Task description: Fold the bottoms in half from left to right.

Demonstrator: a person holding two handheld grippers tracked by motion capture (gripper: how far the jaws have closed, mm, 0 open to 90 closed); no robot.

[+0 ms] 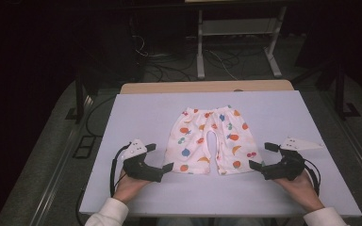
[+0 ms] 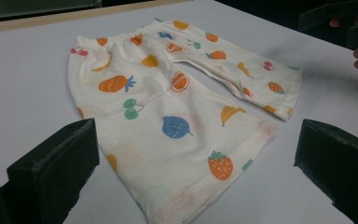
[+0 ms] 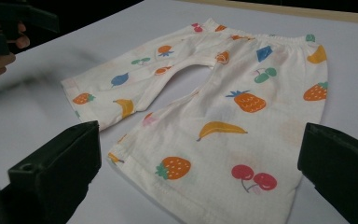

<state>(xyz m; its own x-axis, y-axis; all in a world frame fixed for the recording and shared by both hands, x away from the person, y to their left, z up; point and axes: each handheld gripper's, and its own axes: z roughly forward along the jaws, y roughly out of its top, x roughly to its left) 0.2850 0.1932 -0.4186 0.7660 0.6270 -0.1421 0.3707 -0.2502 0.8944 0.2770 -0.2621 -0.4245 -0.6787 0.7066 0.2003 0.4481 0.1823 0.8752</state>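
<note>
A pair of small white shorts printed with coloured fruit lies flat in the middle of the pale table, waistband far, leg hems near. My left gripper rests just left of the left leg hem, jaws wide apart and empty. My right gripper sits just right of the right leg hem, also open and empty. In the left gripper view the shorts spread ahead between the black jaws. The right gripper view has the shorts ahead of its jaws too, with the other hand at the upper left.
The table's wooden far edge shows beyond the pale surface. Past it, on the dark floor, stand white table legs and loose cables. Bare tabletop lies to both sides of the shorts.
</note>
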